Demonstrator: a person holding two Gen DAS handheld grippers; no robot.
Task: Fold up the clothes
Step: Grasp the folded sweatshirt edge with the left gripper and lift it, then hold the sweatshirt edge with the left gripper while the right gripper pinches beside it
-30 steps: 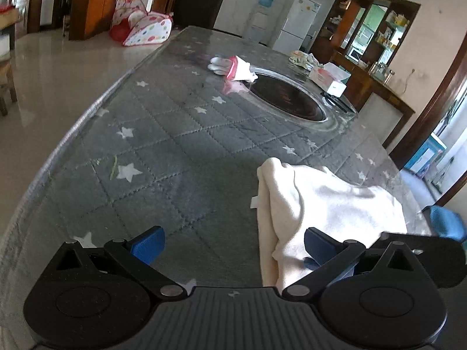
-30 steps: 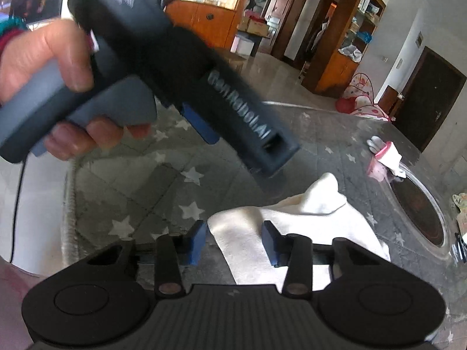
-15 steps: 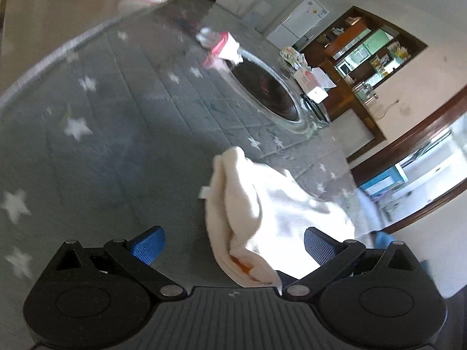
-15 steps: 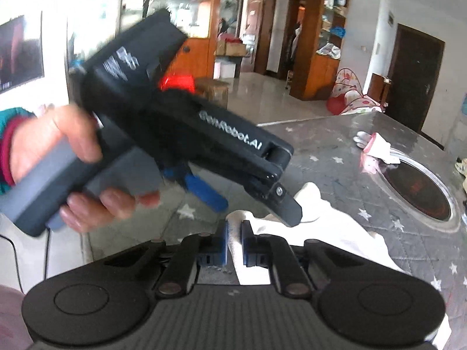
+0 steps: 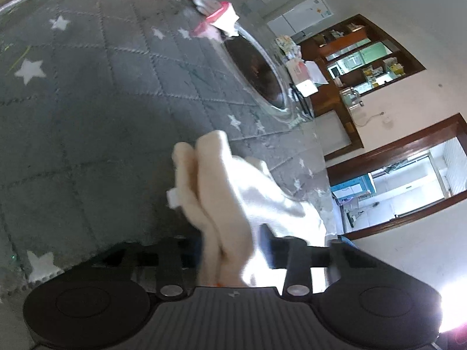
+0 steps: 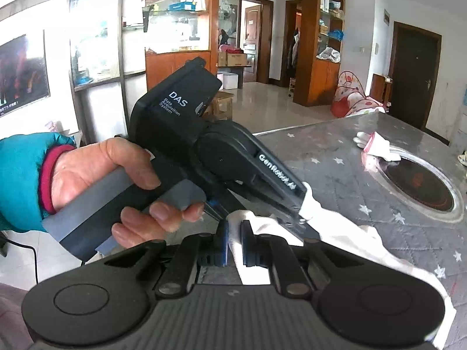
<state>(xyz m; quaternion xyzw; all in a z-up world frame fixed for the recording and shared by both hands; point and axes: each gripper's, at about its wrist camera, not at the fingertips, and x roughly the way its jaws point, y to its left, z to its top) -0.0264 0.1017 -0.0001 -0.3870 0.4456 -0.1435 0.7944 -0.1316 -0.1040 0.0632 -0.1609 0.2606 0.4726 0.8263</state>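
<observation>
your right gripper [image 6: 233,240] has its jaws pinched tight on the cream garment [image 6: 344,239], which trails onto the quilted surface [image 6: 335,151]. your left gripper [image 5: 230,248] is closing its jaws around a bunched edge, ready for folding.

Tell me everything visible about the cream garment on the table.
The cream garment is soft, fleecy-looking cloth, bunched into thick folds, with a small white tag at one edge. It lies on the grey star-patterned table cover near the table's edge. The left gripper is closing on a raised fold between its fingers. The right gripper is shut on another edge. Its full shape is hidden.
</observation>
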